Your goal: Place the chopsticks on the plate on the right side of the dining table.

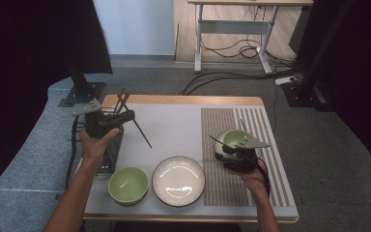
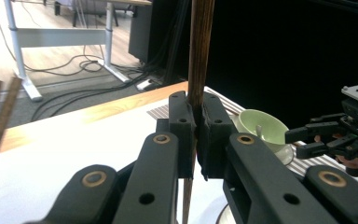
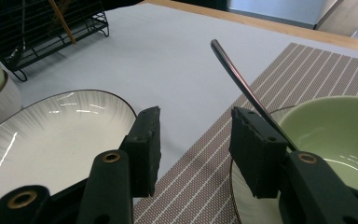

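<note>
My left gripper [image 1: 128, 116] hovers over the table's left rear, shut on a dark brown chopstick [image 1: 143, 136] that slants down toward the table. In the left gripper view the chopstick [image 2: 200, 42] stands upright, pinched between the jaws of that gripper [image 2: 196, 137]. My right gripper [image 1: 222, 146] is open beside a green bowl [image 1: 234, 138] on the striped placemat [image 1: 258, 125]. In the right gripper view the open gripper [image 3: 196, 140] holds nothing; a dark utensil handle [image 3: 242, 79] leans out of the green bowl [image 3: 340, 135].
A black wire rack [image 1: 110, 152] with more chopsticks [image 1: 121, 98] stands at the left edge. A second green bowl [image 1: 128, 185] and a white ribbed plate [image 1: 178, 180] sit near the front edge. The table [image 1: 174, 128] has a pale grey mat.
</note>
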A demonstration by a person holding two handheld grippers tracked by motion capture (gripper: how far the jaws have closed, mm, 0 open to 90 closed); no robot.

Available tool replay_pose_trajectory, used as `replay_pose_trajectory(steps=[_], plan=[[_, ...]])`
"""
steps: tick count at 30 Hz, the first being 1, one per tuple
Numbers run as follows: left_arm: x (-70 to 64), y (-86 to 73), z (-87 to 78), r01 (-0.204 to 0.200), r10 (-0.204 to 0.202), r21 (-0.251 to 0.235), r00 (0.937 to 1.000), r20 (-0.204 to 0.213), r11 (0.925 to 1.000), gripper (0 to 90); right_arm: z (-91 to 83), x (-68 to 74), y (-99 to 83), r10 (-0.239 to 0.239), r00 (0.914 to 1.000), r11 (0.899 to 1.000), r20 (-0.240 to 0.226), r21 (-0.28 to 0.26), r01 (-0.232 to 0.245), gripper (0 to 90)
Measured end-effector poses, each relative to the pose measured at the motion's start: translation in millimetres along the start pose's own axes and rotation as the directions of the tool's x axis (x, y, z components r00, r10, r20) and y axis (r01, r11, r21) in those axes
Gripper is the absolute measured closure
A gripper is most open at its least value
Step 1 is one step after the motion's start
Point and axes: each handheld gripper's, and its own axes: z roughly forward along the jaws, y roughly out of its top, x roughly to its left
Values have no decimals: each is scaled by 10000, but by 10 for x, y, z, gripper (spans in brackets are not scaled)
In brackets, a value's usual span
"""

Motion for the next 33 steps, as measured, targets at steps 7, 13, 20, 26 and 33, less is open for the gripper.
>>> replay_pose_trajectory(steps=[7,13,20,26,33], plan=[[-41,6,87,-71,69,167,9999,105,9998,850,18,22,76,-193,9994,9998,-290,-89,191,531],[-71,11,122,55,-60,178,9996,280,9998,850,57,55,130,-415,9980,9989,-467,-220,405,534],[-154,27,172,-110,99,293,9993,357,9995,850,113,100,150,-566,9955,9984,-764,13,568,533],[-205,57,228,-179,161,337,9985,519,9993,850,153,125,257,-766,9934,9969,-854,91,776,533],[-221,56,255,-196,178,348,9985,522,9992,850,229,197,434,-1185,9874,9923,-1051,226,1215,533]])
